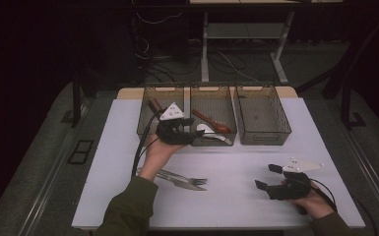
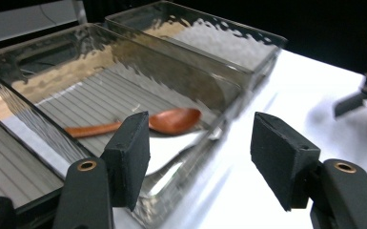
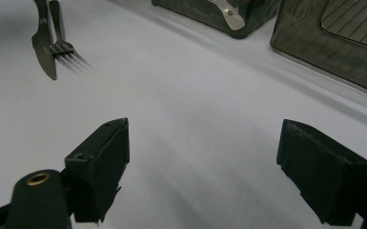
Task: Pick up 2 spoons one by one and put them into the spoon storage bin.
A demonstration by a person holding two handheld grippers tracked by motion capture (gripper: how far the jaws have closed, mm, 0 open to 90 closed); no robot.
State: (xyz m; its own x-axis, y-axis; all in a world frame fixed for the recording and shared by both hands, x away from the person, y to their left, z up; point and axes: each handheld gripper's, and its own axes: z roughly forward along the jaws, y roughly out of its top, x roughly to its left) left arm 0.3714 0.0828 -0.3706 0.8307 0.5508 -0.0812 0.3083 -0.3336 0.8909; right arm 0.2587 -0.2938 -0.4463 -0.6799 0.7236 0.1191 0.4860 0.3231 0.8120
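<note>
At the near wall of the middle bin (image 1: pixel 213 101), along the table's (image 1: pixel 256 201) far edge, the left gripper (image 2: pixel 198 160) is held with its jaws parted and nothing between them. A wooden spoon (image 2: pixel 169 121) and a pale metal spoon (image 1: pixel 211 132) lie inside that bin, apparently sorted there as spoons. A fork (image 1: pixel 187 178) and a knife (image 1: pixel 179 183) lie crossed near the table's front edge, left of centre, probably awaiting the other bins. The right gripper (image 3: pixel 202 174) is rested near the front right corner, jaws wide and empty, kept clear of the work.
</note>
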